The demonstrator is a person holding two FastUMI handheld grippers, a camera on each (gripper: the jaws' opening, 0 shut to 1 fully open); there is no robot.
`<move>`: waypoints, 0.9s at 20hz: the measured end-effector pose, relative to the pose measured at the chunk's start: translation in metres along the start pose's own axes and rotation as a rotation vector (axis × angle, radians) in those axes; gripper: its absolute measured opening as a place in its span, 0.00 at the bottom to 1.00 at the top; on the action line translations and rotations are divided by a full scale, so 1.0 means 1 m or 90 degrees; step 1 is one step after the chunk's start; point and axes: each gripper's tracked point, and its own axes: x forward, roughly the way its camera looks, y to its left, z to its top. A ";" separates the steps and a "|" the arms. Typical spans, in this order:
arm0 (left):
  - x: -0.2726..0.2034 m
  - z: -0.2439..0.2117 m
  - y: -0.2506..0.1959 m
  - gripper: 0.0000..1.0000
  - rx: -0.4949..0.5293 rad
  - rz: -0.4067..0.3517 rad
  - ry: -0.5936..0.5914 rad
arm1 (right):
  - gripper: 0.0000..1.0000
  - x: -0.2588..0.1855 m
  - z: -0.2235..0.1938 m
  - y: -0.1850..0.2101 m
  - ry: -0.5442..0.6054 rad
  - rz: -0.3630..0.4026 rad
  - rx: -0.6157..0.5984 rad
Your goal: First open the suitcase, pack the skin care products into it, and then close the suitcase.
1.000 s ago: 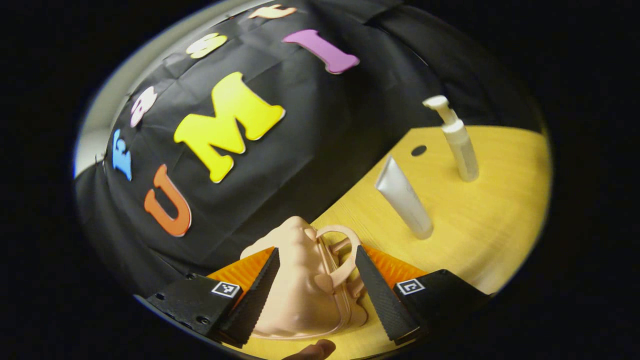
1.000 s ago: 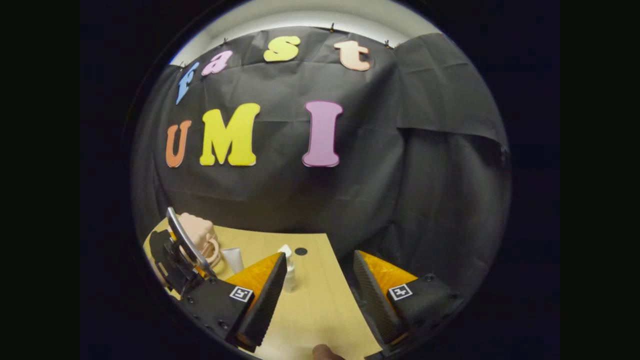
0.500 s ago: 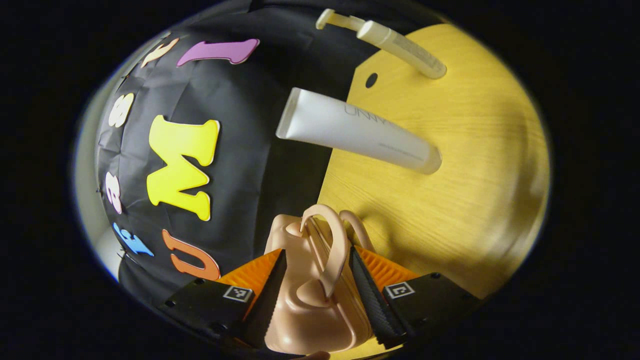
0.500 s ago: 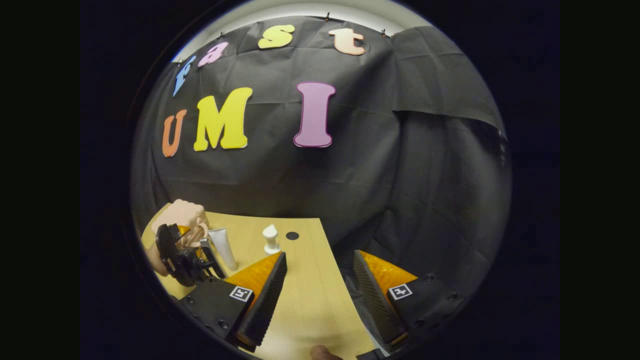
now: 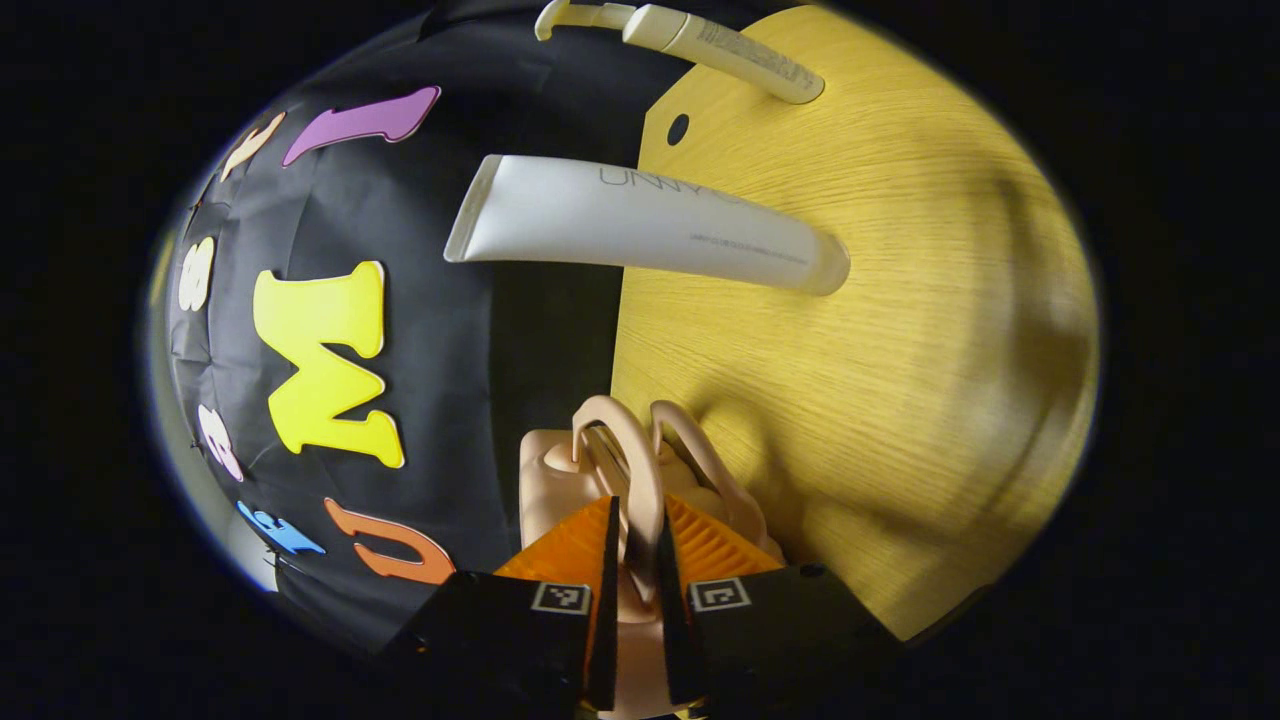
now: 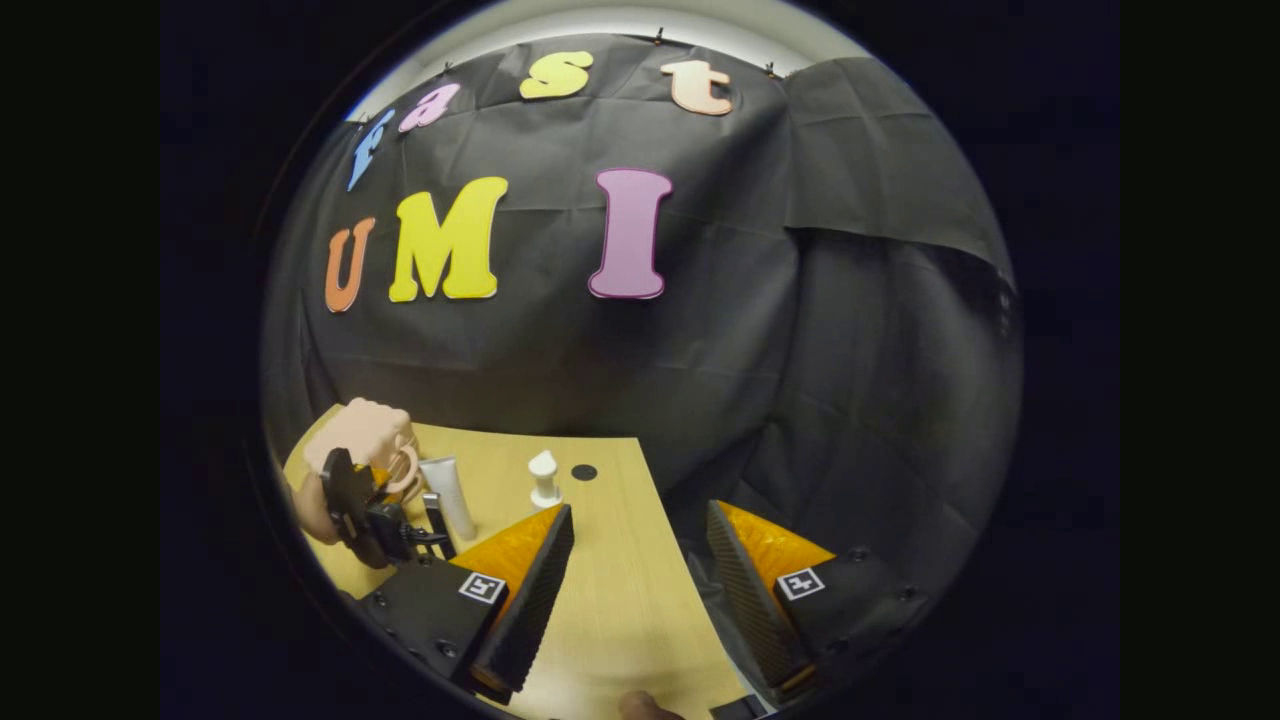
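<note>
The left gripper [image 5: 632, 560] sits at the bottom centre of the left gripper view, rolled sideways, its fingers pinched onto a handle loop [image 5: 625, 470]. At the lower left of the right gripper view, a hand [image 6: 312, 510] holds it. The right gripper [image 6: 640, 580] hangs at bottom centre, jaws spread wide.

A staged recording booth was shown rather than a lived-in room. A wooden table [image 6: 600, 610] was set against a black cloth wall [image 6: 800, 350], which was pinned up behind the table, with a strip of pale wall [image 6: 600, 22] seen above the cloth.
</note>
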 end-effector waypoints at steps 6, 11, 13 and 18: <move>-0.005 -0.007 0.015 0.07 0.009 0.019 -0.011 | 0.80 -0.022 0.020 0.006 -0.031 -0.003 -0.006; -0.020 -0.011 0.042 0.00 -0.054 0.024 -0.032 | 0.80 -0.034 0.024 0.015 -0.030 -0.026 -0.009; -0.025 -0.014 0.055 0.03 -0.084 0.021 -0.041 | 0.80 -0.036 0.029 0.024 -0.035 -0.028 -0.021; -0.037 -0.037 0.107 0.03 -0.192 0.035 -0.056 | 0.80 -0.036 0.043 0.060 -0.045 -0.011 -0.029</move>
